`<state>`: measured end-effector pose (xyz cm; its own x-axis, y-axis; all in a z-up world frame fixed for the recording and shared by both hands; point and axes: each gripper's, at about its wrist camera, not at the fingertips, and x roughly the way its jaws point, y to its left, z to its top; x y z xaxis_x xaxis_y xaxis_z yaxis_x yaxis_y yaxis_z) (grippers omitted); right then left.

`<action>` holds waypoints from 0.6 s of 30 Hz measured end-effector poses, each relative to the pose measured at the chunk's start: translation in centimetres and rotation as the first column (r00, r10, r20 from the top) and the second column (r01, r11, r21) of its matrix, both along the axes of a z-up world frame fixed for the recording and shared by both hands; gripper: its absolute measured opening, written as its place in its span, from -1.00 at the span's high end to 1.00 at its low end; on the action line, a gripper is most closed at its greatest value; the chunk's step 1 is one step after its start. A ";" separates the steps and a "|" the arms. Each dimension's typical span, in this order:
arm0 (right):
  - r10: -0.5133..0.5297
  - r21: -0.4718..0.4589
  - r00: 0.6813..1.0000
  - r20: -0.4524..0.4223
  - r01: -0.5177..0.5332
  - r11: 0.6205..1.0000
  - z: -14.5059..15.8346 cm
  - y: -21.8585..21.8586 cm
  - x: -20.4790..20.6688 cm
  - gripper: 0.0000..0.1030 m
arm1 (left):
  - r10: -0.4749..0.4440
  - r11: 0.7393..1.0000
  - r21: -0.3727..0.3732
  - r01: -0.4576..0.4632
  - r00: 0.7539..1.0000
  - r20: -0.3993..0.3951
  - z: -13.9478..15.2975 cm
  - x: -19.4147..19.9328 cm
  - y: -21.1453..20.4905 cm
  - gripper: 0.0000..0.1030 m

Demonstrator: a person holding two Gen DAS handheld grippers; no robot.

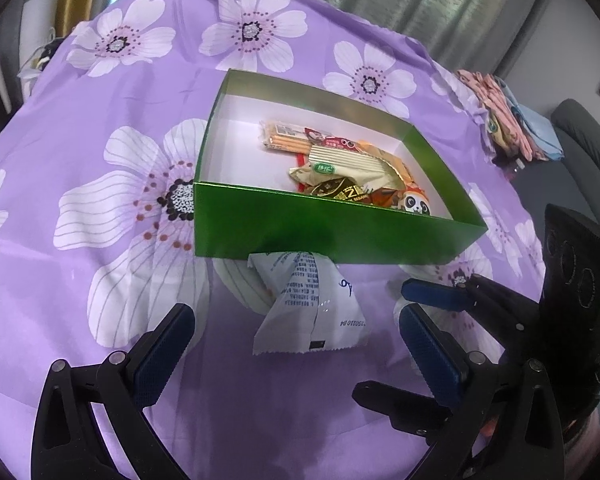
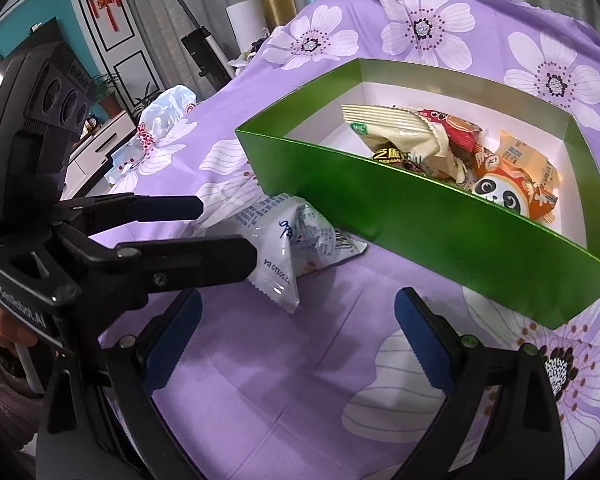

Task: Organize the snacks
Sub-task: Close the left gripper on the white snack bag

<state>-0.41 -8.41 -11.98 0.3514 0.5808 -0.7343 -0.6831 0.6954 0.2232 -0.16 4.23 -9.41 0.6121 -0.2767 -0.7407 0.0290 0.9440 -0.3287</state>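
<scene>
A white snack packet (image 1: pixel 312 304) (image 2: pixel 284 236) with blue print lies on the purple cloth, leaning against the front wall of the green box (image 1: pixel 332 232) (image 2: pixel 420 220). My left gripper (image 1: pixel 300 356) (image 2: pixel 226 232) is open, one finger on each side of the packet and not closed on it. My right gripper (image 2: pixel 300 340) is open over bare cloth, just right of the packet; its fingers (image 1: pixel 436 297) show beside the left one. Inside the box lie several snacks, among them a panda packet (image 1: pixel 416 204) (image 2: pixel 500 196) and a cream ridged packet (image 1: pixel 348 160) (image 2: pixel 396 128).
Purple floral cloth (image 1: pixel 100 160) covers the table. Folded clothes (image 1: pixel 508 120) sit at the far right edge, a grey sofa (image 1: pixel 580 140) behind them. A plastic bag (image 2: pixel 160 120) lies at the table's left edge; an upright vacuum (image 2: pixel 204 52) stands beyond.
</scene>
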 end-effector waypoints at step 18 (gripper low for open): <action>0.038 0.019 0.999 0.000 -0.038 0.999 -0.3 1.6 1.1 -0.87 | -0.017 1.000 -0.012 0.017 1.000 -0.001 -0.4 0.8 -0.4 -0.98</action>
<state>0.73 -6.84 -12.26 0.3290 0.6075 -0.7230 -0.7086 0.6649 0.2362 0.69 3.84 -9.81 0.6065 -0.2957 -0.7380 0.0444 0.9394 -0.3399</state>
